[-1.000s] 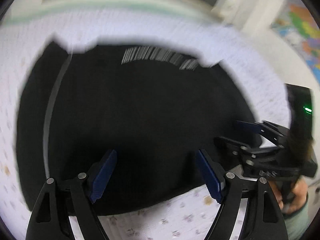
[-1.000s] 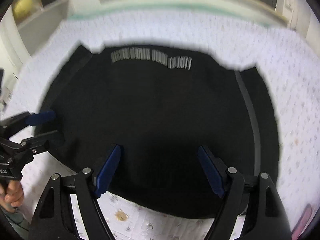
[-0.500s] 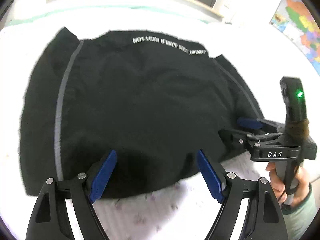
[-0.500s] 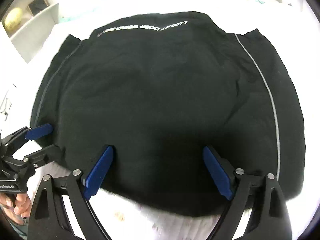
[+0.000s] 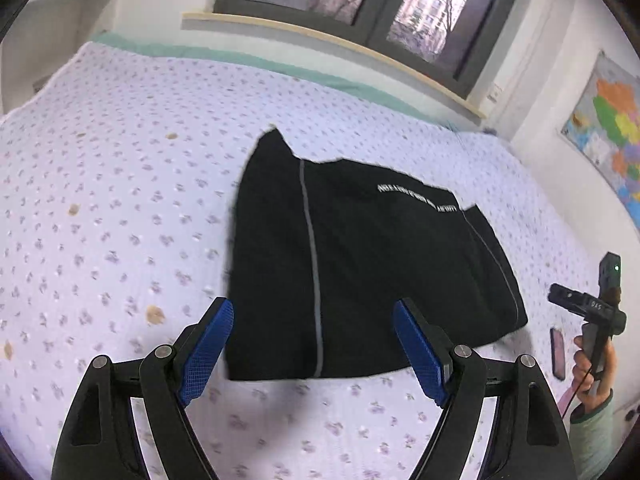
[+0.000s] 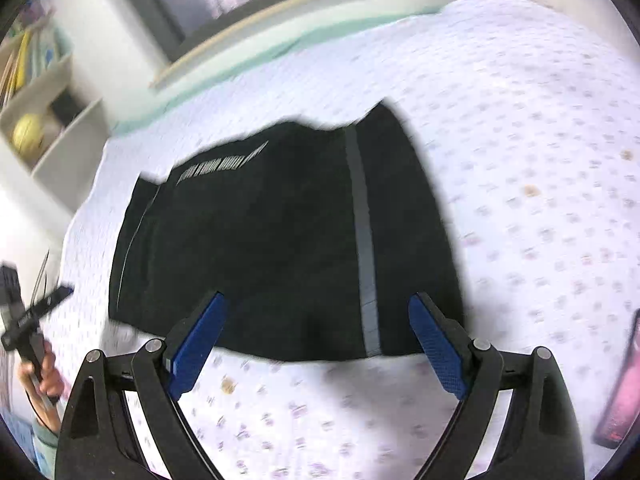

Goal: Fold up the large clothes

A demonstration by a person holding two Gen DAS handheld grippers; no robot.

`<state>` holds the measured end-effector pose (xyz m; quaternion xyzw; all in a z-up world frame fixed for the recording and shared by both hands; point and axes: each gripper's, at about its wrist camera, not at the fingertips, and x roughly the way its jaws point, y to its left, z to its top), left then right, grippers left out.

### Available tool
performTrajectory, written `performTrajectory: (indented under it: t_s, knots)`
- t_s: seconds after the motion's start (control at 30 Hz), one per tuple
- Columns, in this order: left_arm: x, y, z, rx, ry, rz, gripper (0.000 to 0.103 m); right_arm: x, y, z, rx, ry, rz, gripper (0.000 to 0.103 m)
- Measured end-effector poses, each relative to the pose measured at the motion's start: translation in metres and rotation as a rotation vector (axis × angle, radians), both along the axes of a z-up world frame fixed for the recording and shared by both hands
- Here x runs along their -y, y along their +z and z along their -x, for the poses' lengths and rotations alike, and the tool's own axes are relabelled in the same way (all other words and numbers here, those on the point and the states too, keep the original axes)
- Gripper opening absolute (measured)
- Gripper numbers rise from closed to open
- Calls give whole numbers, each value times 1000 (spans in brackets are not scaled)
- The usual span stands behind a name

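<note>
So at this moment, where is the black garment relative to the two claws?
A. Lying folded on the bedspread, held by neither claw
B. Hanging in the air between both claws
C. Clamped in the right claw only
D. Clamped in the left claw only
A: the black garment lies flat on the flowered bedspread, while the left claw and right claw both stand open above it with nothing between their pads.

Black garment [image 5: 360, 272] lies folded flat on the flowery bedsheet [image 5: 120, 200], grey stripe running toward 12 o'clock. Left gripper [image 5: 314, 354] hangs over its near edge, jaws apart, nothing between. Right gripper [image 5: 568, 298] at 3 o'clock in a hand [image 5: 592, 368].
</note>
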<state>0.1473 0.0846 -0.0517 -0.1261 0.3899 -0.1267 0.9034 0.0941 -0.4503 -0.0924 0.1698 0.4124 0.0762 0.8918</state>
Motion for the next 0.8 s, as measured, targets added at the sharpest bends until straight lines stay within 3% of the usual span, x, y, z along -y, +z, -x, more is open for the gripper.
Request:
performTrajectory:
  t_s: [0.13,0.23,0.37,0.53,0.8]
  knots:
    - [-16,-14,-19,-55,7,52,84,31,6,-9,14,-64,1,94]
    - [-22,-26,-36,-44,-17,114,84,44,0,-22,14,-87,4,94]
    - [-30,-49,-69,-88,-1,186,84,56,-18,-48,9,-99,0,94]
    - [-35,-87,-104,-147,33,201,84,62,-54,-78,-25,-105,-33,94]
    - [-34,-137,-135,-251,-63,431,84,51,-96,-121,-87,29,-143,94]
